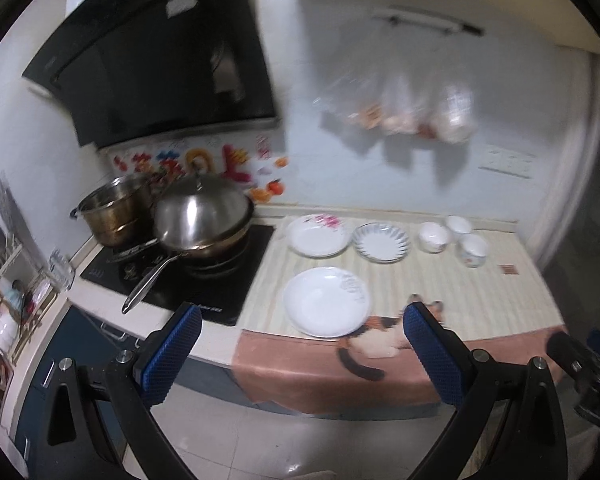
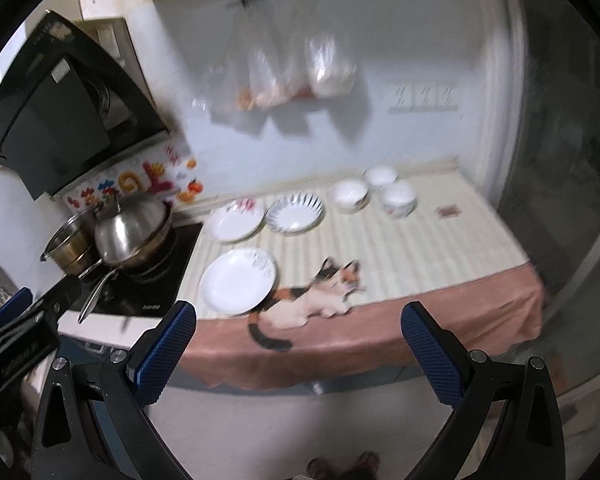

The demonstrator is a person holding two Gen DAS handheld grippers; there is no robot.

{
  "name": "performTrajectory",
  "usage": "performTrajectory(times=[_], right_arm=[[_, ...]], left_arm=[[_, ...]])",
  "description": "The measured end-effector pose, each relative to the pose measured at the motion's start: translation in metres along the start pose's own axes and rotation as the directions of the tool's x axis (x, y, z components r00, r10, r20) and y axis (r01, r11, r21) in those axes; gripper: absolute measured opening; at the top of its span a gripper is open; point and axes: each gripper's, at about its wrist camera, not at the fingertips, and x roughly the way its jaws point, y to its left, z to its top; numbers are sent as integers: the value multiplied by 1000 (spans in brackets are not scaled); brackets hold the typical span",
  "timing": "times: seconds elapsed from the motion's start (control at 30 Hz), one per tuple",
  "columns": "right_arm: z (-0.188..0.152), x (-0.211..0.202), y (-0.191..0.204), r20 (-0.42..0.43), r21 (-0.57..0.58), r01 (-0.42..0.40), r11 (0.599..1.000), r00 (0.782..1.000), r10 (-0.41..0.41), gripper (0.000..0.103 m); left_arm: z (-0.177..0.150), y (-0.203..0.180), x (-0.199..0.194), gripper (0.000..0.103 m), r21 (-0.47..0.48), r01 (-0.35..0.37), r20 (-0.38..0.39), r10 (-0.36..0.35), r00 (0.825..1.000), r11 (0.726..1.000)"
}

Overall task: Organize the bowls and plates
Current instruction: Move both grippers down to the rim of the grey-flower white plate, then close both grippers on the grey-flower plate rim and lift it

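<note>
Three plates lie on the striped counter cloth [image 1: 480, 296]: a plain white plate [image 1: 326, 302] [image 2: 238, 281] nearest the front, a pink-flowered plate [image 1: 318, 235] [image 2: 236, 220] behind it, and a blue-rayed plate [image 1: 381, 242] [image 2: 295, 213] to its right. Three white bowls [image 1: 433, 236] [image 1: 458, 225] [image 1: 474, 250] cluster at the back right, also in the right wrist view [image 2: 350, 194] [image 2: 381, 176] [image 2: 399, 199]. My left gripper [image 1: 302, 322] hangs open in front of the counter edge, below the white plate. My right gripper [image 2: 298, 320] is open too, off the counter, empty.
A black cooktop [image 1: 220, 280] left of the cloth carries a lidded steel wok [image 1: 202, 220] with a long handle and a steel pot [image 1: 108, 208]. A range hood [image 1: 152, 52] hangs above. Plastic bags [image 2: 284, 76] hang on the wall. A dish rack [image 1: 4, 280] stands far left.
</note>
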Motion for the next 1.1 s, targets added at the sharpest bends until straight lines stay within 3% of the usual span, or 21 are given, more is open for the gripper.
performTrajectory(times=[0.17, 0.33, 0.5, 0.63, 0.7, 0.77, 0.83, 1.0, 1.1], right_arm=[[3, 93, 10, -110, -12, -18, 1000, 994, 16, 103], [14, 182, 19, -158, -43, -47, 998, 987, 40, 103], [33, 285, 25, -247, -60, -111, 992, 965, 93, 103], [42, 385, 32, -357, -54, -162, 985, 925, 132, 101], [42, 428, 36, -421, -47, -185, 982, 895, 148, 97], [40, 474, 40, -494, -40, -204, 978, 855, 158, 86], [37, 507, 41, -542, -27, -220, 975, 823, 171, 78], [30, 562, 40, -615, 32, -260, 965, 756, 224, 60], [26, 582, 42, -644, 53, -289, 956, 722, 254, 41]], left_arm=[[-6, 25, 79, 103, -28, -54, -89, 51, 995, 998], [-7, 39, 157, 103, -48, -79, -177, 70, 982, 996], [-8, 44, 247, 103, -56, -76, -312, 55, 948, 996], [-18, 43, 334, 98, -68, -61, -455, 23, 890, 996], [-27, 41, 373, 89, -82, -38, -528, -11, 849, 996], [-37, 41, 407, 80, -94, -40, -592, -23, 805, 995], [-43, 39, 429, 72, -112, -35, -634, -44, 772, 993], [-51, 36, 468, 48, -122, -11, -690, -76, 720, 993], [-57, 36, 478, 37, -132, 5, -710, -98, 697, 991]])
